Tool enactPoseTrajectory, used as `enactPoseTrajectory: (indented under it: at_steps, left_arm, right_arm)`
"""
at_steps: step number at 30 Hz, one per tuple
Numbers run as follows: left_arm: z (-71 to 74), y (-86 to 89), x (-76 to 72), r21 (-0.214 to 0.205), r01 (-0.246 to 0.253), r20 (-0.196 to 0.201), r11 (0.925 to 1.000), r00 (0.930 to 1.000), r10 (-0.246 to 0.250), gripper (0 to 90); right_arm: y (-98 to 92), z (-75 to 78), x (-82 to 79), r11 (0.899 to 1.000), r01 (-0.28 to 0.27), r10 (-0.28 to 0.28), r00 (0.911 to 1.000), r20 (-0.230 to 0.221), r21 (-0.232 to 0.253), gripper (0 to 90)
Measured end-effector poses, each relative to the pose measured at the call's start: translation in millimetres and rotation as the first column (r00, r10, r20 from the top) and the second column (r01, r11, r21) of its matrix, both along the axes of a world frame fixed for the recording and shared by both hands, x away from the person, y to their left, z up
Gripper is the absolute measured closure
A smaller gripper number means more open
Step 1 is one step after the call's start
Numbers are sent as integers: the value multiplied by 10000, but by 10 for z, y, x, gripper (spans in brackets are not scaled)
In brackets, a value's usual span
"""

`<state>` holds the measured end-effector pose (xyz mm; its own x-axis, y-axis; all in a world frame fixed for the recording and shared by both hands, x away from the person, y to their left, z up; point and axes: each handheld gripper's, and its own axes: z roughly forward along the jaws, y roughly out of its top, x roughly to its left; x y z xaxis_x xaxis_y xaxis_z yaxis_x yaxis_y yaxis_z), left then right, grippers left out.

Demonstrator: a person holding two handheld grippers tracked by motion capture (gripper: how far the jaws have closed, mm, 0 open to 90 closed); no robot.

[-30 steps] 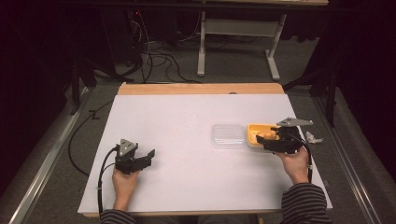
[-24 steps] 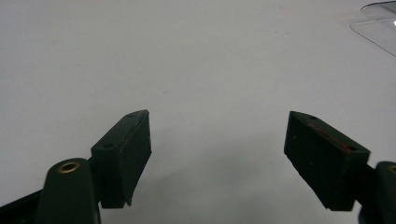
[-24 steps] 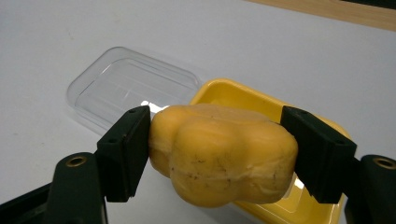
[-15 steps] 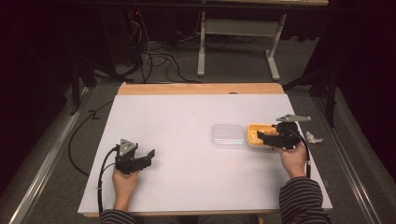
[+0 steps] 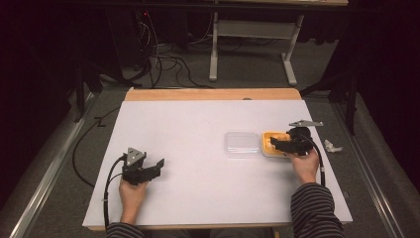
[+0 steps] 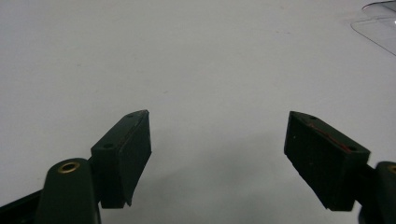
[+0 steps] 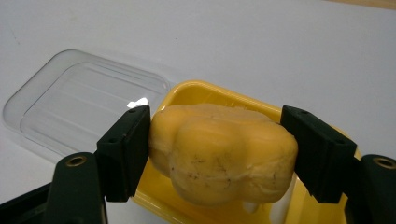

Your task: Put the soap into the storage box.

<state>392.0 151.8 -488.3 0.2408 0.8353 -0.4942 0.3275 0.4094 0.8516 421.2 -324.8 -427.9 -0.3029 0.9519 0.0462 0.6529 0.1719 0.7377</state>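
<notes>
A lumpy yellow food piece (image 7: 219, 154) sits between the jaws of my right gripper (image 7: 215, 149), and both pads press its sides. It is over the yellow container (image 7: 205, 88), and I cannot tell whether it rests in it or hangs just above. In the high view the right gripper (image 5: 278, 144) is over that yellow container (image 5: 267, 145) at the table's right. A clear lid (image 5: 241, 144) lies flat just left of the container. My left gripper (image 5: 159, 164) rests at the front left, open, with bare table between its jaws (image 6: 217, 140).
The white table top (image 5: 198, 129) has a wooden strip along its far edge. A small crumpled white scrap (image 5: 332, 146) lies near the right edge. A corner of the clear lid (image 6: 378, 28) shows far off in the left gripper view. Cables trail from both grippers.
My right gripper has shifted slightly left and away over the yellow container. The left gripper has stayed where it was.
</notes>
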Motion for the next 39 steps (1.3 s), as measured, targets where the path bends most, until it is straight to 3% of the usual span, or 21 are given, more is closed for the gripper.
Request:
enactPoseTrajectory:
  at_steps: [18, 23, 39]
  left_arm:
    - [-4, 2, 4, 85, 37, -54, 10000, 10000, -36, 236]
    - [-5, 1, 4, 90, 35, -56, 10000, 10000, -34, 236]
    - [-2, 0, 0, 42, 24, -19, 10000, 10000, -24, 235]
  right_arm:
    - [31, -139, 187, 9993, 292, -288, 9995, -143, 237, 277]
    - [43, -172, 193, 9998, 182, -184, 9995, -241, -75, 276]
    - [36, -223, 163, 9993, 206, -227, 9972, -714, -302, 273]
